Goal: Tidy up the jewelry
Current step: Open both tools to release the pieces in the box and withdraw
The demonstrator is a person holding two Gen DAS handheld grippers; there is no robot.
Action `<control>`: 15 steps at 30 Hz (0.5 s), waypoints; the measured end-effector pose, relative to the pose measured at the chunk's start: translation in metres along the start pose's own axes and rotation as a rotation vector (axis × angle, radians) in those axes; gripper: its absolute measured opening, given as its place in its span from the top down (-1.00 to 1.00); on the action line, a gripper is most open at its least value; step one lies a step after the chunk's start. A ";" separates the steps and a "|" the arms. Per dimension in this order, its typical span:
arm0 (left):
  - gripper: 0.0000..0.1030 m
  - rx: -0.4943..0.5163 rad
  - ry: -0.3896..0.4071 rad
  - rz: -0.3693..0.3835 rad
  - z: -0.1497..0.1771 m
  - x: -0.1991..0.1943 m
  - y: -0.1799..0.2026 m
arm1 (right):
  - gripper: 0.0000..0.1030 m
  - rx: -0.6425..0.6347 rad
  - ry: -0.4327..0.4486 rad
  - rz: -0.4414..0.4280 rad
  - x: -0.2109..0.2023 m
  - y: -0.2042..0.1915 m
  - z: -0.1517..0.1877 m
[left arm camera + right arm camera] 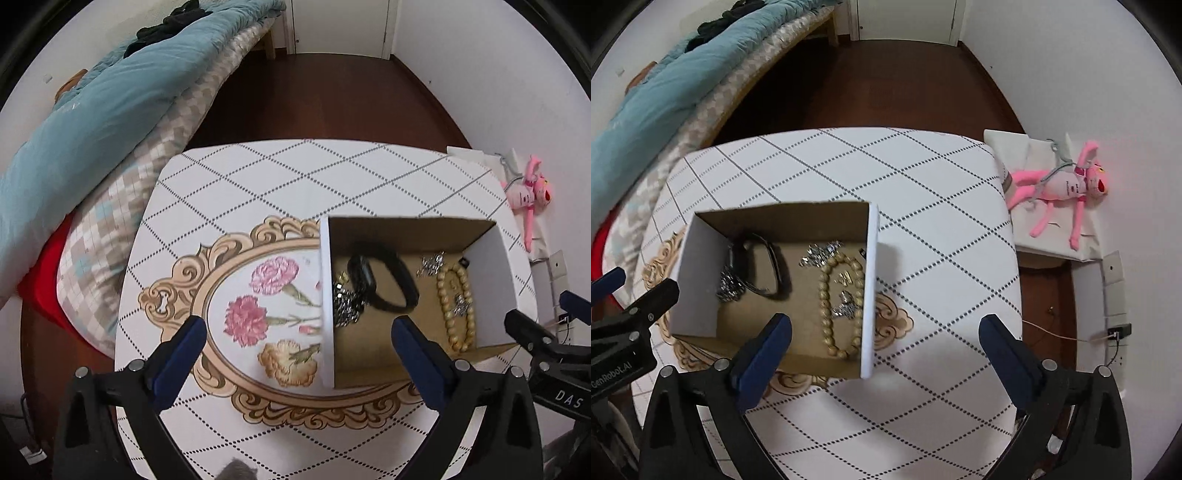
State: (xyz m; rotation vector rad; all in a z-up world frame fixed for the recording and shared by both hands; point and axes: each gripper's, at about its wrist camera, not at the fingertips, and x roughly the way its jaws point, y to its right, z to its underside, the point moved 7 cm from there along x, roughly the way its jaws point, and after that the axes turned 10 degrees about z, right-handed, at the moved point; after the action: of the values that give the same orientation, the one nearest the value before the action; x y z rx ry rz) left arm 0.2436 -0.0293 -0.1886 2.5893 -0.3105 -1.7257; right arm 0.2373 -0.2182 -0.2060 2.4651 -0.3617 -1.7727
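An open cardboard box (327, 302) (871, 288) with white outer walls stands on the table. Inside lie a black wristband (384, 280) (757, 264), a wooden bead bracelet (456, 306) (840, 306), a silver chain (345, 304) (729, 286) and small silver pieces (430, 264) (820, 253). My left gripper (295, 341) is open and empty, its jaws either side of the box's left wall. My right gripper (884, 338) is open and empty, its jaws either side of the box's right wall. Each gripper shows at the edge of the other's view.
The table (295, 173) (923, 229) has a white diamond-pattern cloth with a flower medallion (258, 306). A bed with a teal quilt (92, 110) is to the left. A pink plush toy (1067, 188) lies on a low white stand to the right. Cables run along the right wall.
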 end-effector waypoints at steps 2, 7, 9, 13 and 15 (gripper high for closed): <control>-0.98 -0.001 -0.005 -0.003 0.005 0.001 0.001 | -0.99 0.003 -0.001 0.017 0.002 0.001 0.005; -0.99 -0.009 0.002 -0.011 0.013 -0.005 0.002 | -0.99 0.016 -0.002 0.015 0.003 0.004 0.012; -0.98 -0.009 0.020 -0.014 0.015 -0.013 0.004 | -0.99 0.024 0.008 0.014 -0.003 0.006 0.014; -0.98 -0.024 0.075 -0.019 0.019 -0.041 0.007 | -0.99 0.042 0.050 0.017 -0.023 0.012 0.019; -0.99 -0.023 0.106 -0.021 0.021 -0.057 0.008 | -0.99 0.056 0.083 0.018 -0.037 0.017 0.023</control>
State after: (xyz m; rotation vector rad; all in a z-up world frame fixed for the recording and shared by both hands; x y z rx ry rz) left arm 0.2014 -0.0255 -0.1438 2.6651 -0.2601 -1.5809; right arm 0.2021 -0.2237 -0.1758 2.5553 -0.4311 -1.6698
